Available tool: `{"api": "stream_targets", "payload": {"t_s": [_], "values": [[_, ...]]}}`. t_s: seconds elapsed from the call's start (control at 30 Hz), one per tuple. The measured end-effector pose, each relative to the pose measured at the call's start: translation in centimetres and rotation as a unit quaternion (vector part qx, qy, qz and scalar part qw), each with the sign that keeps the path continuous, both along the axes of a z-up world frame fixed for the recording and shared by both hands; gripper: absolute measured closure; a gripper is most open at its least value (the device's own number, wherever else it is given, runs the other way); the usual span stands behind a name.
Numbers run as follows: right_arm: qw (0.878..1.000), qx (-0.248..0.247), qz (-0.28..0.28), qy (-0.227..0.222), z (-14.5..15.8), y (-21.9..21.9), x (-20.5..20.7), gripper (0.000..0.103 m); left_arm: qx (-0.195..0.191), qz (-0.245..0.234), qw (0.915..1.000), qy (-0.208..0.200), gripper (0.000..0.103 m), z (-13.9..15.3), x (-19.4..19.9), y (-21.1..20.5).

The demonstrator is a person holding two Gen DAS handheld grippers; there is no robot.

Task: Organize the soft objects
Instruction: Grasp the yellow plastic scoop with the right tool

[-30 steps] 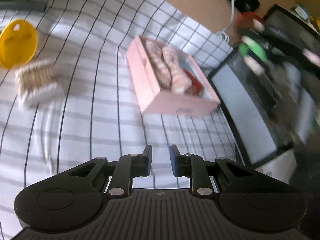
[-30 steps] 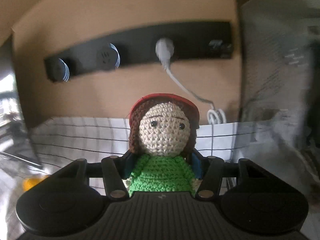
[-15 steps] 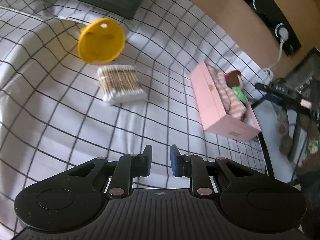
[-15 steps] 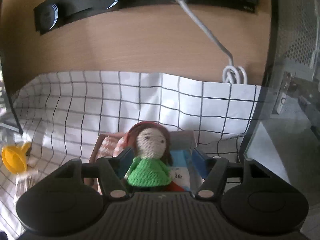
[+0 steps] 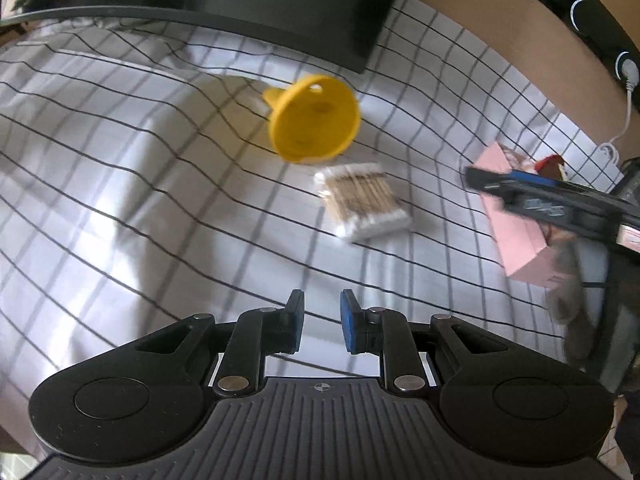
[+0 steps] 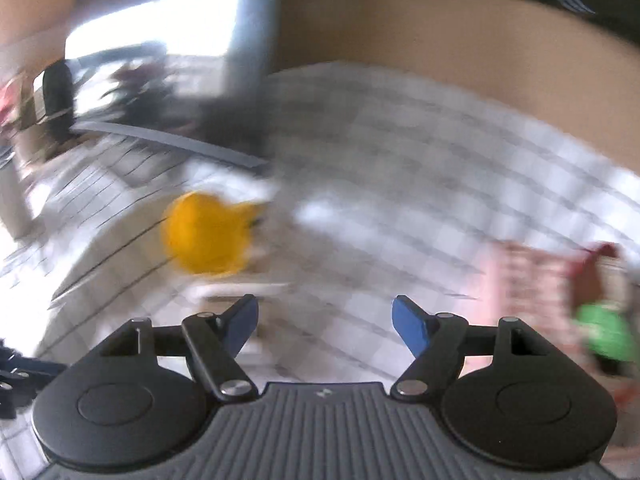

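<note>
The crocheted doll (image 6: 604, 320), in a green top and red cap, lies in the pink box (image 5: 516, 236) beside pink-and-white striped knitted pieces (image 6: 532, 276); that box sits on the checked cloth (image 5: 120, 184) near the counter's right edge, toward the wooden back wall. So at least one soft toy looks put away already, and the box appears fairly full, though blur hides how neatly things lie in it.

The right gripper (image 6: 325, 320) has nothing between its blue pads and its jaws are opening, well clear of the doll, which is off to its right. The left gripper (image 5: 322, 322) is nearly closed and holds nothing, hovering over bare cloth.

Left out on the cloth, toward the middle of the counter, are a pack of cotton swabs (image 5: 362, 200) and, just behind it, a yellow funnel (image 5: 314, 118) lying on its side. The swabs may count as the remaining soft item; the funnel is hard plastic and likely stays. No other soft thing shows outside the box.
</note>
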State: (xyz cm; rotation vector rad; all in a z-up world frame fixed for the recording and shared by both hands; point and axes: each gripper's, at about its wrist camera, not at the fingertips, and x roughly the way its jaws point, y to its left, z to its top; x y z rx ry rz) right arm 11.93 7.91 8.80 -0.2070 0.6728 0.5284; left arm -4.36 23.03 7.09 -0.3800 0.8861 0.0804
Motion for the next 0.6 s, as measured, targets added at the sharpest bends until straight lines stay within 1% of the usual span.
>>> {"api": "stream_targets", "payload": {"t_s": [0.13,0.2,0.27,0.33,0.37,0.43,0.5,0.6], "values": [[1.0,0.013,0.017,-0.007,-0.3,5.7,0.7,0.029,0.007,0.002,1.0,0.004,0.082,0.2,-0.3,2.3],[1.0,0.02,0.016,-0.019,-0.4,8.3,1.7,0.029,0.007,0.004,1.0,0.003,0.082,0.2,-0.8,3.5],[0.999,0.023,0.004,-0.036,-0.6,10.4,2.5,0.029,0.004,-0.001,1.0,0.004,0.082,0.0,-1.2,4.7],[0.998,0.029,-0.023,-0.05,-1.0,12.2,3.7,0.028,0.001,-0.007,1.0,0.006,0.082,-0.2,-1.9,6.0],[0.998,0.039,-0.032,-0.048,-1.2,12.9,4.3,0.025,0.001,-0.009,0.9999,0.007,0.082,-0.2,-2.1,6.7],[0.997,0.06,-0.041,-0.031,-1.5,13.6,5.1,0.023,0.004,-0.013,0.9999,0.008,0.082,-0.4,-2.7,7.9],[0.996,0.076,-0.037,-0.013,-1.7,14.4,5.4,0.023,0.007,-0.014,0.9998,0.011,0.082,-0.5,-3.3,9.1],[0.997,0.076,-0.017,-0.01,-2.1,15.5,5.0,0.023,0.009,-0.01,0.9998,0.015,0.082,-0.9,-3.9,11.0]]}}
